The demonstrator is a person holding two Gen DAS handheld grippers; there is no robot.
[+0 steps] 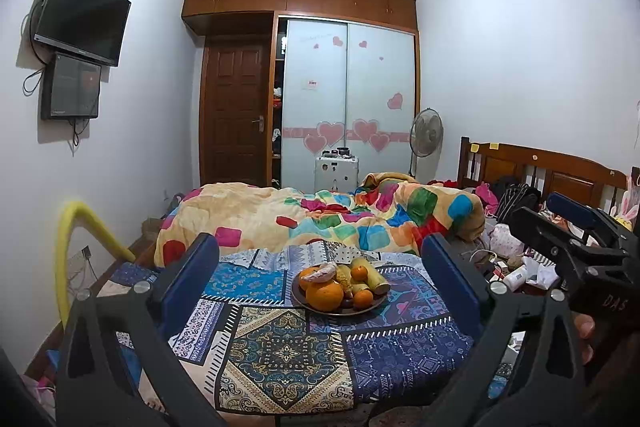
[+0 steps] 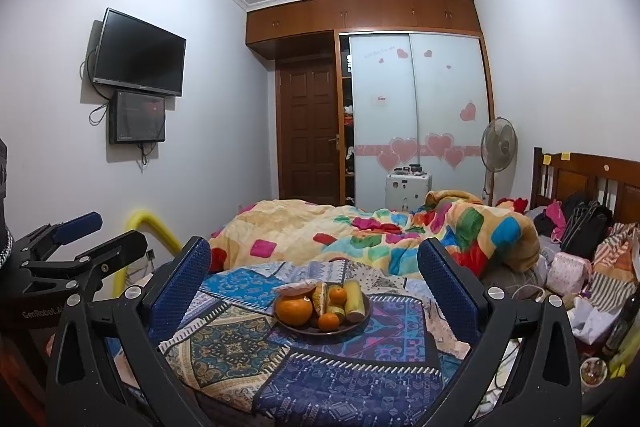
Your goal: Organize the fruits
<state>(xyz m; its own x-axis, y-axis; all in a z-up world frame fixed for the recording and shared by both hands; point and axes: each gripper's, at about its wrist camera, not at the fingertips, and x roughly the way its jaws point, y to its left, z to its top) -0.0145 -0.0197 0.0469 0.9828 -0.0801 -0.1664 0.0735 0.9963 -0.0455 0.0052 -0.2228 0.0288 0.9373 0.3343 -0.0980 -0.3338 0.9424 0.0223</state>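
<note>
A dark plate point(image 1: 304, 303) of fruit sits on a patterned blue cloth point(image 1: 280, 351) over a round surface. It holds a large orange point(image 1: 325, 295), small oranges point(image 1: 363, 299), yellow banana-like pieces point(image 1: 370, 274) and a wrapped item point(image 1: 320, 271). The plate also shows in the right wrist view point(image 2: 362, 319), with the large orange point(image 2: 295, 310). My left gripper point(image 1: 320, 267) is open and empty, held short of the plate. My right gripper point(image 2: 314, 269) is open and empty, also short of the plate. Each gripper shows at the other view's edge.
A bed with a colourful quilt point(image 1: 320, 219) lies behind the cloth. Clutter of bags and bottles point(image 2: 580, 267) sits at the right. A yellow padded rail point(image 1: 80, 227) stands at the left. A wardrobe, door and fan stand at the far wall.
</note>
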